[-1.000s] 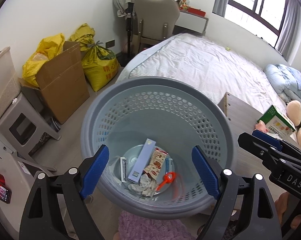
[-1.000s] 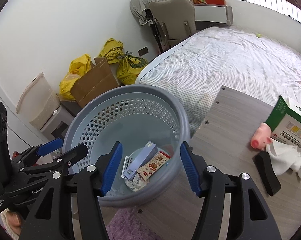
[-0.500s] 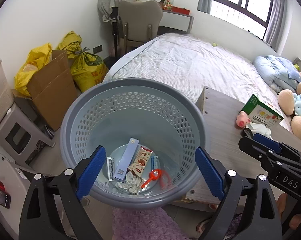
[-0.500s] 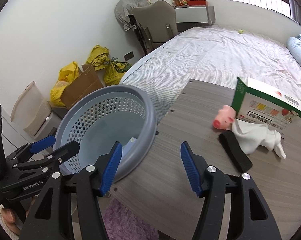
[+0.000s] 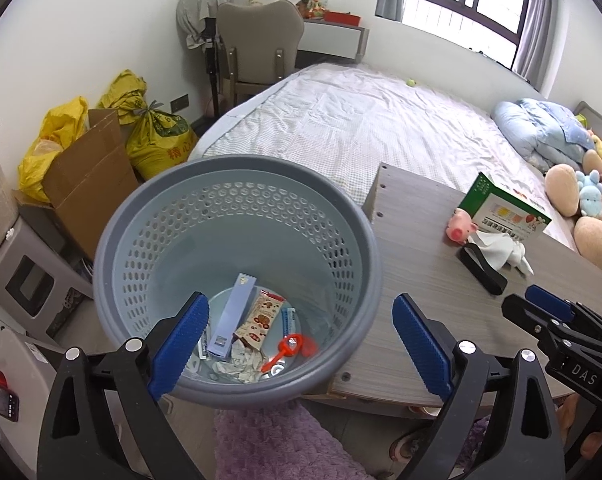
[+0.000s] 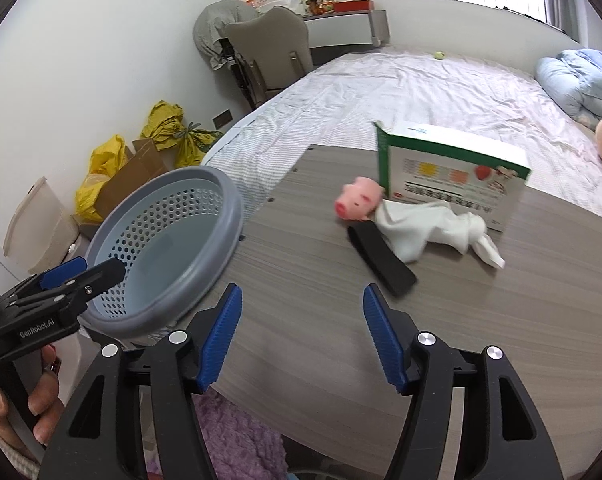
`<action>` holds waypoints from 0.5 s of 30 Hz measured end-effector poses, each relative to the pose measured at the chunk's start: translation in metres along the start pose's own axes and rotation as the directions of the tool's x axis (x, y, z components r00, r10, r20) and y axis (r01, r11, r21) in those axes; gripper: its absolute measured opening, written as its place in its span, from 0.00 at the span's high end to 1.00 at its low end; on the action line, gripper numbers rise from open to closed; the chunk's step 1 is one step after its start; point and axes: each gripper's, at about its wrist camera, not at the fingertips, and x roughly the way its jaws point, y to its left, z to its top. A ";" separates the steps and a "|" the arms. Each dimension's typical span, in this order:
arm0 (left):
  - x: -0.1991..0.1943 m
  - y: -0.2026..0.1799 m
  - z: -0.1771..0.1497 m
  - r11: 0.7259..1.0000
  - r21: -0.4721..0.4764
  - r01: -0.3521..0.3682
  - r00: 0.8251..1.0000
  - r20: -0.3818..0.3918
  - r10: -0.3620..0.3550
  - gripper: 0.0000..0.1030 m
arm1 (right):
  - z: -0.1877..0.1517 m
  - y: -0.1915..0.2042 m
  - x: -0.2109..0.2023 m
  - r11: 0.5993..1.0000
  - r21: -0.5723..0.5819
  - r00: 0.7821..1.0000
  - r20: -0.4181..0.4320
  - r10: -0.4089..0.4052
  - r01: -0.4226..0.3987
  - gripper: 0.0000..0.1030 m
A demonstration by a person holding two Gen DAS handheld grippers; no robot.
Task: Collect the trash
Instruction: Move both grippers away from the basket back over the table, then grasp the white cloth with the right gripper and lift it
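Tissue: crumpled white paper tissue (image 6: 433,226) is lying on the grey wood-grain worktop (image 6: 321,280), at the far right of it, touching the pink toy pig (image 6: 359,200) and draping over one end of the flat black strap-like piece (image 6: 385,260); the green and white cardboard carton (image 6: 453,168) is standing just behind it.
Handling of tissue: it is looking very light, soft and limp, so I judge it will be crushing under any squeeze and trailing its loose tail when lifted; nothing fragile about it.
Where to take hold: the bunched middle is offering the thickest fold; pinching the thin tail at the right end is likely to be letting it slip or tear.
Carton: stiff, hollow and probably light; its narrow upright edge is looking like the best place for a grip, if it counts as trash, which I cannot tell.
Bin: round grey-blue perforated plastic basket (image 5: 237,184) is sitting off the left end of the worktop, already holding wrappers, a pale slim box and a small orange piece.
Left tongs (image 5: 297,340): blue pads are standing wide apart over the basket mouth, gripping nothing.
Right tongs (image 6: 301,340): pads are apart and empty, above the near part of the worktop, well short of the tissue.
Risk: closing on the tissue low down may be catching the strap or nudging the pig.
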 end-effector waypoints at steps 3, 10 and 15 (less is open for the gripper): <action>0.003 -0.008 -0.002 1.000 0.010 0.017 1.000 -0.010 -0.017 0.11 | -0.009 -0.015 -0.005 0.999 0.023 1.000 -0.005 -0.026 0.026 0.41; 0.010 -0.032 -0.001 0.997 0.049 0.064 0.998 -0.019 -0.063 0.11 | -0.025 -0.048 -0.013 0.993 0.089 0.996 -0.018 -0.082 0.083 0.41; 0.018 -0.053 0.001 0.993 0.077 0.088 0.996 -0.027 -0.086 0.11 | -0.028 -0.071 -0.016 0.986 0.124 0.994 -0.016 -0.112 0.113 0.41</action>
